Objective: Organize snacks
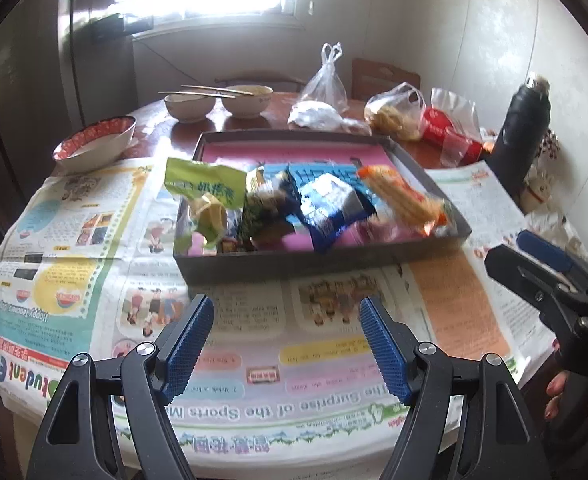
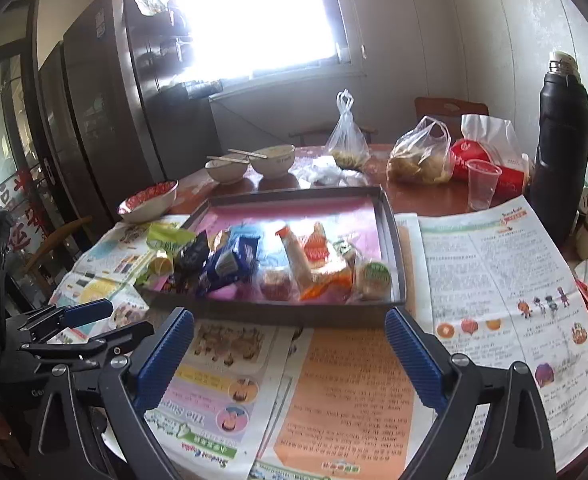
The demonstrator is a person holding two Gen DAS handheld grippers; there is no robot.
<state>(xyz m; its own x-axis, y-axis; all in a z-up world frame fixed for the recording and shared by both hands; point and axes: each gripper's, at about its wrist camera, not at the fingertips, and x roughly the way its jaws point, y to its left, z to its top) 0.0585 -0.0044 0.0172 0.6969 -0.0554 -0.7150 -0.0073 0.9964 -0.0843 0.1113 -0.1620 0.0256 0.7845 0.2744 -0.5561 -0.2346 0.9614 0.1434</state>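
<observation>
On the newspaper-covered table point(image 1: 74, 240), just short of the shallow dark box point(image 1: 318, 264), we hold both tools above the print with nothing in either. The left gripper point(image 1: 286, 344) stands wide, its blue pads spread and empty; the right gripper point(image 2: 290, 360) is wide and empty too, and both point down toward the near wall of the box.

The snacks lie heaped in the near half of the box, on its pink floor: a green packet point(image 1: 202, 188) leaning over the left wall, a blue packet point(image 1: 330, 208) in the middle, an orange packet point(image 1: 406, 200) toward the right, and a small round green-lidded tub point(image 2: 374, 276) in the right near corner.

We judge the heap itself to be the main risk. The packets overlap, so closing on one may catch a neighbour's edge and drag two out together, or tip the green packet off the wall onto the paper. Crinkly, glossy wrappers may slip from the pads if we pinch only a loose corner. Coming in low, a finger could strike the near wall and shove the box across the loose newspaper. The two tools are close together, so reaching for the middle at once could make them collide.
</observation>
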